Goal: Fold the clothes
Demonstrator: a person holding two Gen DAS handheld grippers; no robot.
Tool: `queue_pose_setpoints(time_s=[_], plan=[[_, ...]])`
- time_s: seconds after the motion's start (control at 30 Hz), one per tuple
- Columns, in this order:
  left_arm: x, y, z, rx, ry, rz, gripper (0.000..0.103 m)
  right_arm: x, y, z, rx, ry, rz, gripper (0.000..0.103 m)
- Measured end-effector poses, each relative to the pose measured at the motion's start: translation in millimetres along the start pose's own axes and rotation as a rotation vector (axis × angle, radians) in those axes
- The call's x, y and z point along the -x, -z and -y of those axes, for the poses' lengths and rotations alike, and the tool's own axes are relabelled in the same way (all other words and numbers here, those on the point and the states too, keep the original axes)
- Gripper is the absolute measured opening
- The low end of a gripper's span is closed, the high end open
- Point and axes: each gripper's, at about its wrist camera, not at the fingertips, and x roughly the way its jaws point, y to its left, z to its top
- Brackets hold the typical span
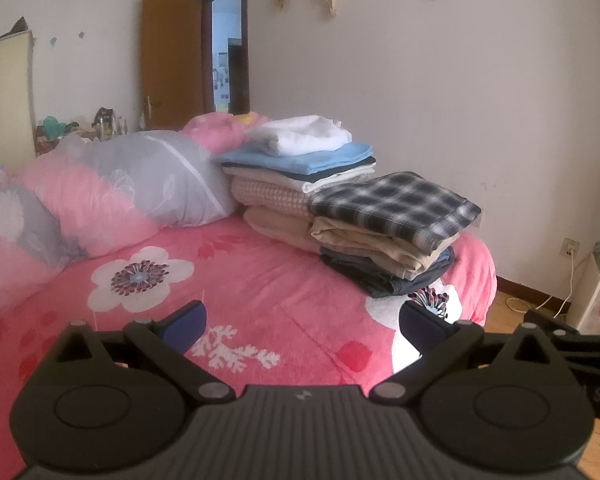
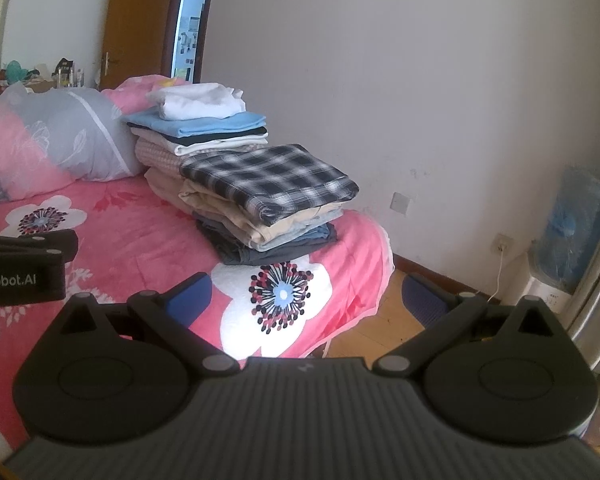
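Two stacks of folded clothes rest on a pink flowered bed (image 1: 240, 280) (image 2: 140, 236). The nearer stack is topped by a black-and-white plaid garment (image 1: 392, 204) (image 2: 268, 180) over beige and dark pieces. Behind it, the taller stack carries a white garment (image 1: 300, 136) (image 2: 200, 100) on a light blue one (image 1: 296, 158) (image 2: 196, 122). My left gripper (image 1: 302, 322) hovers open above the bedspread, short of the stacks, holding nothing. Over the bed's corner, my right gripper (image 2: 304, 294) is open and empty too. The left gripper's body (image 2: 24, 264) shows at the left edge of the right wrist view.
Pink and grey pillows (image 1: 112, 192) (image 2: 60, 136) lie left of the stacks. A white wall (image 1: 440, 80) runs behind the bed, with an open brown door (image 1: 172, 56). A water dispenser (image 2: 572, 232) and a cable stand on the wooden floor (image 2: 376, 320) to the right.
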Motion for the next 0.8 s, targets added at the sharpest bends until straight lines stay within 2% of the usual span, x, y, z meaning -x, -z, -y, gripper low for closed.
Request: queue_pose_setpoints(time_s=[0.8], plan=[[-0.6,3.4,-0.4,0.008,0.000,-0.008,0.103,0.8,2.5,-4.6,0.010,-0.005,-0.008,0.102]])
